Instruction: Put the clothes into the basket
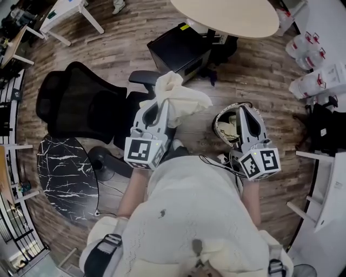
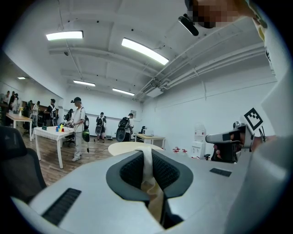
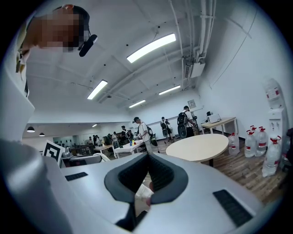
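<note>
Under both grippers, wood-plank floor, brown and streaked. Back from the left gripper and off to its left, a black slab veined white like marble. Further forward on that same side, a black office chair. Beneath the right gripper, a round basket with a patterned rim and pale stuff inside. Beyond both sets of tips, a black box, then a round beige table. Out to the right of the right gripper, a cluster of water bottles. Farthest off in the left gripper view, white walls, strip lights, and people beside a white table.

Left jaws pinched narrow on a cream garment. Soft and crumpled, bunched at the tips, spilling forward and to their right, held clear of the floor. Right edge near the basket's rim in the head view, not inside it. In the left gripper view, a thin pale fold running up between the pads.

Right jaws drawn together at the tips. Something pale in the slot below them, gripped or merely behind, not clear.
</note>
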Demonstrator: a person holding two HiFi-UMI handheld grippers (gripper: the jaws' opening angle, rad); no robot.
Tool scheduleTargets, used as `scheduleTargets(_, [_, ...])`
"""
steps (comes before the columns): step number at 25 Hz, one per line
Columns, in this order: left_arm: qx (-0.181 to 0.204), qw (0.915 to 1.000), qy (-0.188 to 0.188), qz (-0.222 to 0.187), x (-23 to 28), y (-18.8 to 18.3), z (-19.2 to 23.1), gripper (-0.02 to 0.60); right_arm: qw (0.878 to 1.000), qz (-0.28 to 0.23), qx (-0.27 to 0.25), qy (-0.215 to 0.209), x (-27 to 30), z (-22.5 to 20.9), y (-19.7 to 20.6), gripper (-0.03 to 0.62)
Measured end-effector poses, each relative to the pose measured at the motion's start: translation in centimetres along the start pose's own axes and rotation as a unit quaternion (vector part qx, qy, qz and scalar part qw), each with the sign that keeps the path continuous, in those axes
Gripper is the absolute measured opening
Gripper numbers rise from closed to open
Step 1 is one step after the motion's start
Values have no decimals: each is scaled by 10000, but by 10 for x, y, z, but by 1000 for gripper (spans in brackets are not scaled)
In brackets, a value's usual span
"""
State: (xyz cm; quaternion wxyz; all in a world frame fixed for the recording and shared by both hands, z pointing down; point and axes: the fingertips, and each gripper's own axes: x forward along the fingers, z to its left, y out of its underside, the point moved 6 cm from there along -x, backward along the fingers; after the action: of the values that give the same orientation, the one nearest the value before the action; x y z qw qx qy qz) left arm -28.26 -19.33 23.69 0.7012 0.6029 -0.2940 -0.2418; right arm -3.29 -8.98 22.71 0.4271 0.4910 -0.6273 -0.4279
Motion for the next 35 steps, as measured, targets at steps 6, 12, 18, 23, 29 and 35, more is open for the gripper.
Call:
scheduleTargets(6, [18, 9999, 125, 36, 10, 3, -55, 43, 9999, -20, 11, 105, -42, -36, -7, 8])
scheduleTargets(12, [63, 9998, 165, 90, 15, 6, -112, 43, 9996, 48, 21, 262, -90, -75, -12, 9])
scheduleTargets(18, [97, 9996, 253, 105, 20, 12, -166, 43, 9995, 36, 12, 310, -128, -111, -17, 8])
scheduleTargets(23, [139, 9991, 335, 197, 28, 18, -206, 43, 9994, -65, 18, 327, -155, -140, -22, 8])
scheduleTargets(29, [204, 9984, 477, 238, 47, 24, -254, 43, 9983, -104, 119, 568, -193, -180, -25, 9])
scheduleTargets(35, [241, 9973, 641, 263, 65, 31, -307, 43, 9967, -150, 74, 791, -235, -224, -27, 8])
